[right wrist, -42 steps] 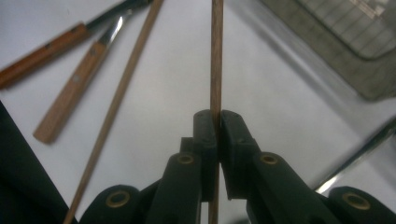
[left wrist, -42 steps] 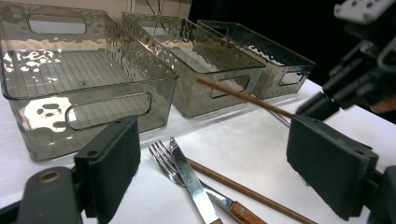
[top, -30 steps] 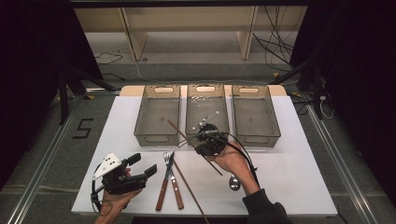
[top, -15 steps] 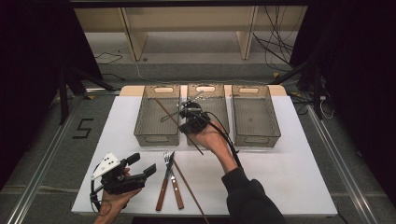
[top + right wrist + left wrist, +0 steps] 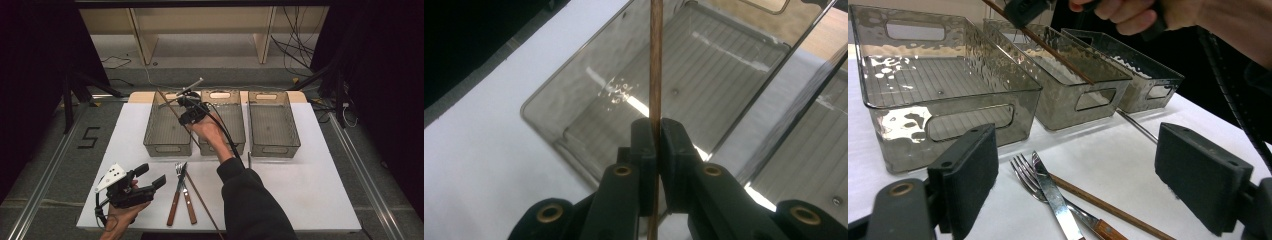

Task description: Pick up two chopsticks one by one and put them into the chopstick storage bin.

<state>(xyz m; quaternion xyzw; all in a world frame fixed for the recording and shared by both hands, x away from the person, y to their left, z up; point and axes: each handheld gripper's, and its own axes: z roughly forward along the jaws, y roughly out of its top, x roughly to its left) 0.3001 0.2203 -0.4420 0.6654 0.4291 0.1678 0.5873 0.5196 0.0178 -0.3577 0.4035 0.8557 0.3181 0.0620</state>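
Note:
My right gripper (image 5: 187, 104) is shut on a brown wooden chopstick (image 5: 170, 107) and holds it tilted over the left clear bin (image 5: 165, 142). In the right gripper view the chopstick (image 5: 655, 75) runs straight up between the closed pads of the right gripper (image 5: 655, 135), above the left bin's ribbed floor (image 5: 589, 105). My left gripper (image 5: 151, 175) rests at the table's front left, open and with nothing between its jaws. In the left gripper view its wide gap (image 5: 1075, 165) frames a fork (image 5: 1020, 167), a knife (image 5: 1048, 185) and a second chopstick (image 5: 1108, 207) on the white table.
Three clear bins stand side by side at the far half of the table: left, middle (image 5: 235, 145) and right (image 5: 272, 125). The fork (image 5: 178, 169), knife (image 5: 183, 172) and loose chopstick (image 5: 202, 200) lie at the front centre. A thin metal rod (image 5: 248, 160) lies before the middle bin.
The right hand has carried the chopstick from the middle of the table away and to the left, to above the left bin. The left gripper has stayed put.

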